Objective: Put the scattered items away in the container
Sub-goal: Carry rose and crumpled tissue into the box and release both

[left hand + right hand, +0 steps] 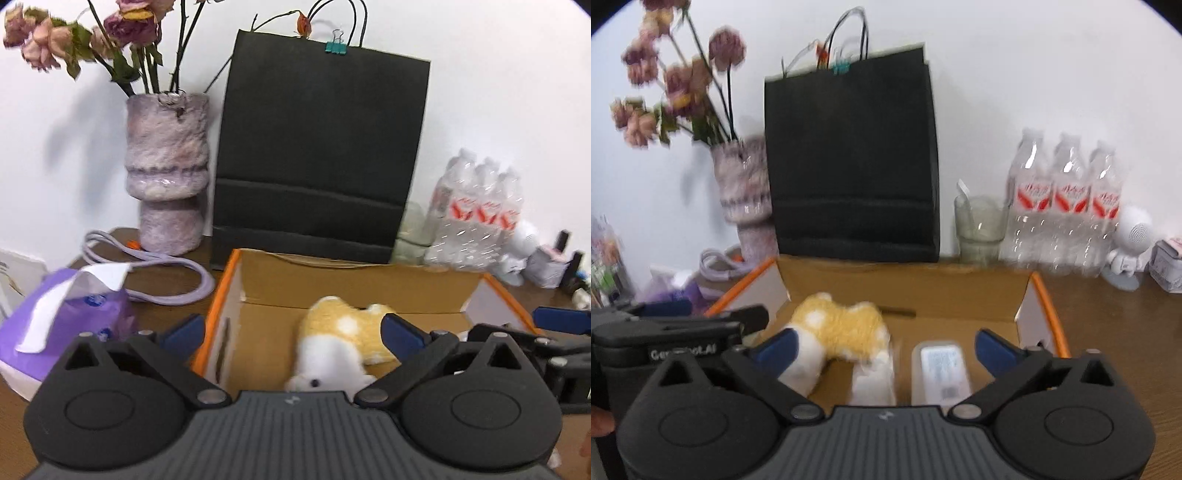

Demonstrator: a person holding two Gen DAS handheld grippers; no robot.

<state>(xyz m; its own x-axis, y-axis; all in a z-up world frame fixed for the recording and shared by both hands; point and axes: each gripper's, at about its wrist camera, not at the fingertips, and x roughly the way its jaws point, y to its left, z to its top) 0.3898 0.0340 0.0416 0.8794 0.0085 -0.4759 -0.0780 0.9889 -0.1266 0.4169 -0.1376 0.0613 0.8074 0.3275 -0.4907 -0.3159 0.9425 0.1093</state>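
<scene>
Both my grippers, left (pixel 293 330) and right (pixel 884 345), hang over the box (pixel 1047 295) with jaws apart, holding nothing. The plush (pixel 842 328) inside looks soft and light; I'd pinch its body. The white case (pixel 940 369) looks rigid and slick; I'd grip its long sides.

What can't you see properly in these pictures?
- Plush toy: left wrist view, its lower part is hidden behind the left hand-held gripper; blurred.
- White case in the box: right wrist view, label blurred, too small to read.
- Bottle pack: right wrist view, red label text smeared.
- Tissue pack: left wrist view, partly hidden by the gripper body.
</scene>
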